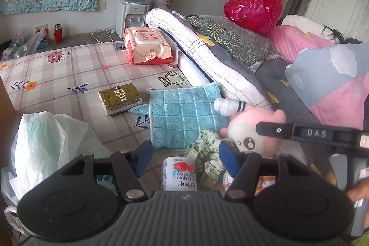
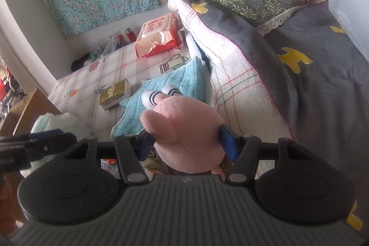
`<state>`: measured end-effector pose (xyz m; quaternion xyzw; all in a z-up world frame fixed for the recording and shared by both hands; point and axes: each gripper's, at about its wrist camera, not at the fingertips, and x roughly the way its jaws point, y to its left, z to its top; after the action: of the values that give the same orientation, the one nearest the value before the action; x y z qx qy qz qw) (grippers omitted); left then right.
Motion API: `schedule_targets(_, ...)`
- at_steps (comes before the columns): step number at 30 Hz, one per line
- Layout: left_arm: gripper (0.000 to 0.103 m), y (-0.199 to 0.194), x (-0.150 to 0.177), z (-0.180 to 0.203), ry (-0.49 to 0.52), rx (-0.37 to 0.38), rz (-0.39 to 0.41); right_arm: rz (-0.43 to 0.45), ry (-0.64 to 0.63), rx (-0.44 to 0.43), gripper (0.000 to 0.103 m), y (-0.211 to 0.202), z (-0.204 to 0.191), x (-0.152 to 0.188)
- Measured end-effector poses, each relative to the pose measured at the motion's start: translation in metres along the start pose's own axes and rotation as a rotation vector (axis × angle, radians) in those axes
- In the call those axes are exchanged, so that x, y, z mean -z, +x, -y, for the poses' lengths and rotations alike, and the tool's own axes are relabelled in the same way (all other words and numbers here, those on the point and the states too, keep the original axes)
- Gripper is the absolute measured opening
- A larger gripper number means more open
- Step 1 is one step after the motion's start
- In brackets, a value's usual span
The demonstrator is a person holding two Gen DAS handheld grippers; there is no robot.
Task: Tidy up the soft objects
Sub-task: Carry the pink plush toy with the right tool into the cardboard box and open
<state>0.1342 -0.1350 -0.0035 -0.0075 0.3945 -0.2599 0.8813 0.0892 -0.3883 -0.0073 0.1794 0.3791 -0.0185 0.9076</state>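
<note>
My right gripper point(image 2: 185, 142) is shut on a pink plush toy point(image 2: 186, 133) with white striped feet, holding it over the near edge of the patterned table. The toy also shows in the left wrist view point(image 1: 253, 130), with the right gripper's finger point(image 1: 274, 130) across it. My left gripper point(image 1: 185, 153) is open and empty, low over a strawberry milk can point(image 1: 178, 173). A green floral scrunchie point(image 1: 207, 156) lies beside the can. A blue checked cloth point(image 1: 184, 117) lies flat on the table just beyond.
A gold tissue pack point(image 1: 120, 98) and a red wet-wipes pack point(image 1: 147, 45) lie on the table. A white plastic bag point(image 1: 50, 142) sits at the near left. Folded quilts and pillows point(image 1: 226, 54) are piled to the right, a red bag point(image 1: 256, 6) on top. A water dispenser point(image 1: 133, 1) stands behind.
</note>
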Motion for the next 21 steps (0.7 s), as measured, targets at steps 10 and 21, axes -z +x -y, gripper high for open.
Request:
schedule_targets(10, 0.075, -0.037, 0.011, 0.028, 0.151, 0.081, 0.067, -0.012, 0.156, -0.249, 0.058, -0.048, -0.006, -0.016)
schedule_targets(21, 0.074, -0.136, 0.030, -0.058, -0.063, -0.040, 0.173, -0.140, -0.028, -0.541, 0.058, -0.057, -0.127, -0.035)
